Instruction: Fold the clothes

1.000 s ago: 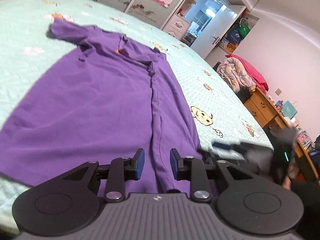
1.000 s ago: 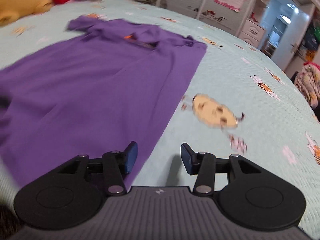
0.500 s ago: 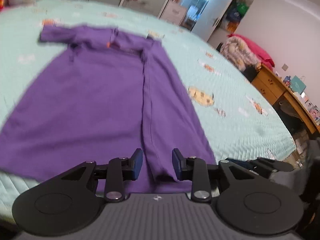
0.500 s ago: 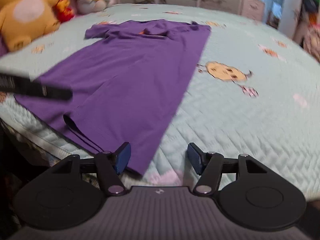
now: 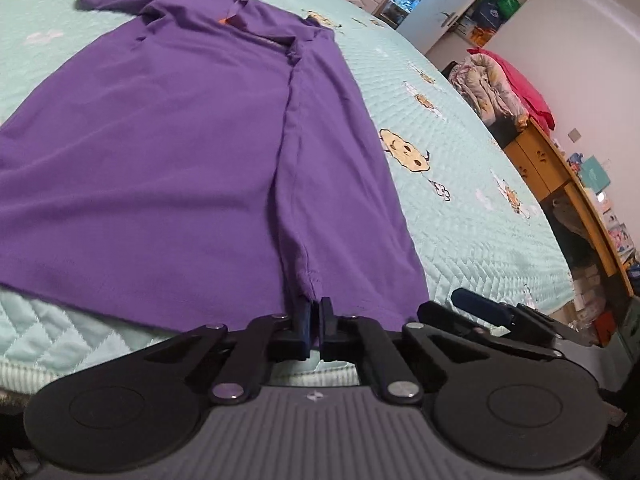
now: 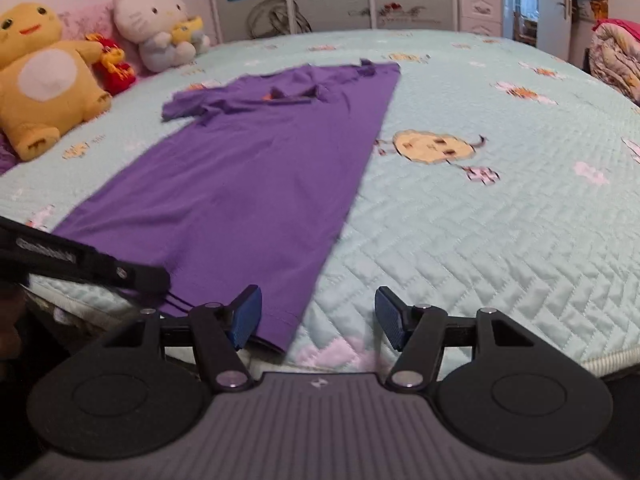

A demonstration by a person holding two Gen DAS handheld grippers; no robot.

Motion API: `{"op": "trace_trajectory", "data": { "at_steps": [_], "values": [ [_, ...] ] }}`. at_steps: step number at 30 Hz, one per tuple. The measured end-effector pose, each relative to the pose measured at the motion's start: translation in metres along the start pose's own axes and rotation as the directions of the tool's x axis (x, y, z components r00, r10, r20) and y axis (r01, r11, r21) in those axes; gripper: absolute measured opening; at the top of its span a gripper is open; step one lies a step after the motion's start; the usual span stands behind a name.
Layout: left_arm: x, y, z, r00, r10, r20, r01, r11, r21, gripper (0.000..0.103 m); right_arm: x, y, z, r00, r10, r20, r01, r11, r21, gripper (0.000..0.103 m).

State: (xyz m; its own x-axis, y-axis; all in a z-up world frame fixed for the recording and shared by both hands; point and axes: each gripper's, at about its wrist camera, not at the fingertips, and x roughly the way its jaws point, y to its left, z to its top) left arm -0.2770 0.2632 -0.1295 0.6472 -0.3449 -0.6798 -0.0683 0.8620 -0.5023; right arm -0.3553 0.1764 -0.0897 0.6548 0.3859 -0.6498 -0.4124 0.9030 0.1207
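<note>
Lying flat on the pale mint quilted bedspread (image 5: 472,216) with cartoon prints, one purple short-sleeved cotton shirt (image 5: 168,152) occupies the left half of the bed, collar at the far end, hem at the near edge, its right side already folded inward so a long lengthwise crease runs from collar to hem. Left gripper (image 5: 314,326), black with blue pads: jaws together, pinched on the shirt's hem at the near end of that crease, purple cloth rising from between the pads. Right gripper (image 6: 318,318), same make: jaws apart, nothing clamped; its left pad rests against the shirt's near right hem corner, its right pad stands over bare bedspread. In the right wrist view the left gripper shows as a black bar at the left, its tip on the hem, close beside the right gripper. Yellow plush bear with white belly (image 6: 38,80): far left, at the head of the bed. White plush cat holding a yellow toy (image 6: 156,28): just right of the bear, a small red plush item between them. Pile of pink and patterned bedding (image 5: 504,88): far right, on top of a wooden cabinet (image 5: 560,168) beside the bed. White wardrobe doors (image 6: 332,0) with paper sheets: along the far wall.
</note>
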Motion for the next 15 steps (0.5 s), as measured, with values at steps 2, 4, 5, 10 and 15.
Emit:
{"op": "trace_trajectory", "data": {
  "at_steps": [2,4,5,10,15],
  "values": [
    [-0.003,0.001,-0.001,1.0,0.0,-0.003,0.0,1.0,-0.005,0.0,0.002,0.005,-0.001,1.0,0.001,-0.014,-0.002,1.0,-0.027,0.063],
    [-0.005,0.002,-0.004,1.0,0.018,-0.018,-0.017,1.0,0.005,0.0,0.009,0.006,-0.005,0.998,-0.02,-0.064,0.017,0.999,-0.047,0.063],
    [-0.004,0.005,-0.006,0.999,0.032,-0.032,-0.032,0.999,-0.001,0.0,0.011,0.006,-0.007,0.996,-0.026,-0.083,0.022,0.999,-0.048,0.063],
    [-0.024,0.014,-0.006,1.0,0.017,0.021,-0.017,1.0,-0.011,0.0,-0.002,0.008,0.001,1.0,-0.013,-0.016,0.012,0.999,-0.046,0.063],
    [-0.065,0.021,-0.001,0.979,0.106,0.176,-0.113,0.993,0.03,0.016,-0.018,0.019,0.018,0.995,-0.017,0.096,0.026,0.996,-0.091,0.066]
  ]
}}
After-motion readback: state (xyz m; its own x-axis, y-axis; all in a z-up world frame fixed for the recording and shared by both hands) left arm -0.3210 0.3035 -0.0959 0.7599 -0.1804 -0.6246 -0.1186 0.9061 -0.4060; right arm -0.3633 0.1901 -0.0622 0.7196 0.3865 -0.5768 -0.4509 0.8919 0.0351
